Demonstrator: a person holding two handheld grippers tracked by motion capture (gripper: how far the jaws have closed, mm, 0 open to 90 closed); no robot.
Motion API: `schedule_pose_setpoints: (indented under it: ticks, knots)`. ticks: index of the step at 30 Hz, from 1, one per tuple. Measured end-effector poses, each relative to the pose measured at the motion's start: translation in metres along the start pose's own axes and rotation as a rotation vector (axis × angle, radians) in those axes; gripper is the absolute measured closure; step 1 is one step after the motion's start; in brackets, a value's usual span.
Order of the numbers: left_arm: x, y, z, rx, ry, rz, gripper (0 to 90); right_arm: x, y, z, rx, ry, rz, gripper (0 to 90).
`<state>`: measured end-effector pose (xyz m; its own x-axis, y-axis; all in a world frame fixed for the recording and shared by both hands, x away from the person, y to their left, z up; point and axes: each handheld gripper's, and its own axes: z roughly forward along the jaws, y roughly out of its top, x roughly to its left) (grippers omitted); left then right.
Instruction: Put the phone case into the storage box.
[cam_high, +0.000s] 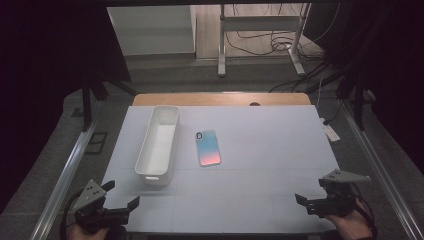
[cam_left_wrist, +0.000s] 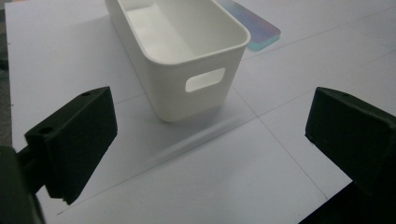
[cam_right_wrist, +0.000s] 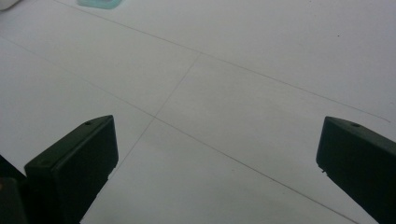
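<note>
Jaws on both my left gripper (cam_high: 122, 197) and right gripper (cam_high: 311, 196) stand wide, empty. Phone (cam_high: 208, 147) lies flat beside the bin (cam_high: 159, 145): thin, slick, probably fragile; I'd pinch its long edges.

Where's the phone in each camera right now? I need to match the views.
High view: phone lies mid-table, right of the white bin.
Left gripper view: its edge peeks out behind the bin, top right.
Right gripper view: a corner at the top left edge.
Shared landmark: the bin.
</note>
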<state>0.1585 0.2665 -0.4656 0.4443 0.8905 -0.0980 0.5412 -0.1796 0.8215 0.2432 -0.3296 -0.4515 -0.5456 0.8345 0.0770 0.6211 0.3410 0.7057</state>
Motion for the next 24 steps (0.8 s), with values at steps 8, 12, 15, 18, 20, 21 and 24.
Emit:
schedule_pose_setpoints:
  ticks: [8, 12, 15, 18, 20, 21, 24]
  knots:
    - [0.001, 0.0, 0.0, -0.007, -0.005, -0.006, 2.8, 0.0, 0.004, 0.005, 0.023, 0.031, -0.023, 0.0]
    - [0.001, 0.0, 0.0, -0.005, -0.006, -0.006, 2.8, 0.0, 0.007, 0.006, 0.026, 0.042, -0.035, 0.0]
    - [0.001, 0.0, 0.0, -0.006, -0.007, -0.006, 2.8, 0.001, 0.011, 0.008, 0.033, 0.054, -0.05, 0.0]
    - [0.001, 0.0, -0.001, -0.007, -0.006, -0.009, 2.8, 0.001, 0.014, 0.01, 0.044, 0.059, -0.056, 0.0]
    - [0.001, 0.0, -0.001, -0.006, -0.007, -0.01, 2.8, 0.003, 0.017, 0.012, 0.055, 0.065, -0.055, 0.0]
    - [0.001, 0.0, 0.0, -0.007, -0.006, -0.009, 2.8, 0.003, 0.019, 0.013, 0.058, 0.067, -0.057, 0.0]
    - [0.001, 0.0, -0.001, -0.007, -0.005, -0.008, 2.8, 0.003, 0.025, 0.016, 0.062, 0.079, -0.062, 0.0]
